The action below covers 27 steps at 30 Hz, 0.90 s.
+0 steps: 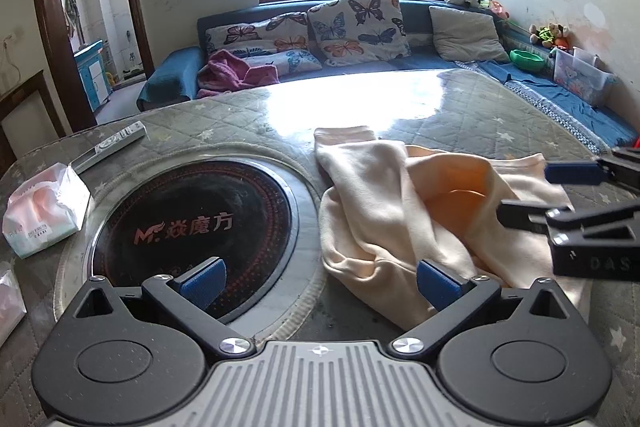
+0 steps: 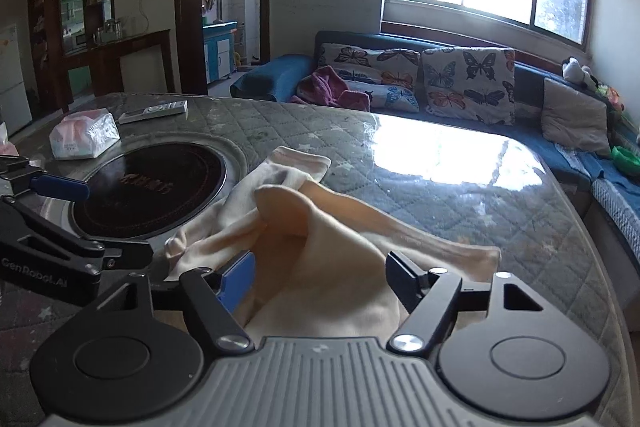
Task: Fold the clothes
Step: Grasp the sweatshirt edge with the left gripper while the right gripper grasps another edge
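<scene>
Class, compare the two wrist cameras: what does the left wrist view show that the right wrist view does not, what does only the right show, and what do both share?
Only the left wrist view: a clear storage box by the right wall, and small plush toys beside it.

Only the right wrist view: a dark wooden cabinet and a white fridge at far left.

Both: the cream garment crumpled on the table, the round cooktop, tissue pack, remote, butterfly cushions, and both grippers open.

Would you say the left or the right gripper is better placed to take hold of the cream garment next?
Right, probably. The right gripper is open with the cream garment bunched between its fingers, so closing may catch it. The left gripper is open too, but mostly over the black cooktop, touching only the garment's edge.
</scene>
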### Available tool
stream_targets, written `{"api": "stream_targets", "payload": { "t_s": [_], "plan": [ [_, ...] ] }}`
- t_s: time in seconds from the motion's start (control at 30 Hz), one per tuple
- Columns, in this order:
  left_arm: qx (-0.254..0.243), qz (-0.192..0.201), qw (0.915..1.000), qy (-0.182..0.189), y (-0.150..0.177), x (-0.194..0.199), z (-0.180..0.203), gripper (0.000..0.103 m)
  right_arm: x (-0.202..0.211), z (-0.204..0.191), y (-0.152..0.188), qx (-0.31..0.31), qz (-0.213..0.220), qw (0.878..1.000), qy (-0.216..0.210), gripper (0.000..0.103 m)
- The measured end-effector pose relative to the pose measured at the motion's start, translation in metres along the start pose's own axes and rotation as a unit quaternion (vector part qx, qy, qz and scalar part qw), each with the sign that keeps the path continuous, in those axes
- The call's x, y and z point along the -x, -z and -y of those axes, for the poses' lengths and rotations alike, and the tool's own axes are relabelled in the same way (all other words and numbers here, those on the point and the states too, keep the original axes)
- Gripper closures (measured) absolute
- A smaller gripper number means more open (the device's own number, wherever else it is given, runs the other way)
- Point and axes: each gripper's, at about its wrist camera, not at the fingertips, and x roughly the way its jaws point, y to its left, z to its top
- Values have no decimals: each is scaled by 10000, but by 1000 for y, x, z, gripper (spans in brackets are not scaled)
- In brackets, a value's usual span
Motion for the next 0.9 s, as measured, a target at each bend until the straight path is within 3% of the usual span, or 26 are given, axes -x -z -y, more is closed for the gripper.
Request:
{"api": "stream_targets", "payload": {
  "t_s": [0.1,0.4,0.63,0.8,0.9],
  "plan": [
    [46,-61,10000,-11,0,-5,-3,0,-16,-2,-8,115,-57,9999,-42,35],
    [70,-137,9999,15,-5,-18,-7,0,-45,-2,-12,231,-232,9995,9,58],
    [105,-132,9998,120,-14,-25,-3,0,-57,5,-13,164,-310,9994,70,92],
    [-5,-36,9997,247,-22,-26,7,1,-42,18,-11,8,-113,9997,224,96],
    [-102,48,9994,340,-28,-26,13,9,-26,29,-9,-60,27,9993,378,97]
  ]
}}
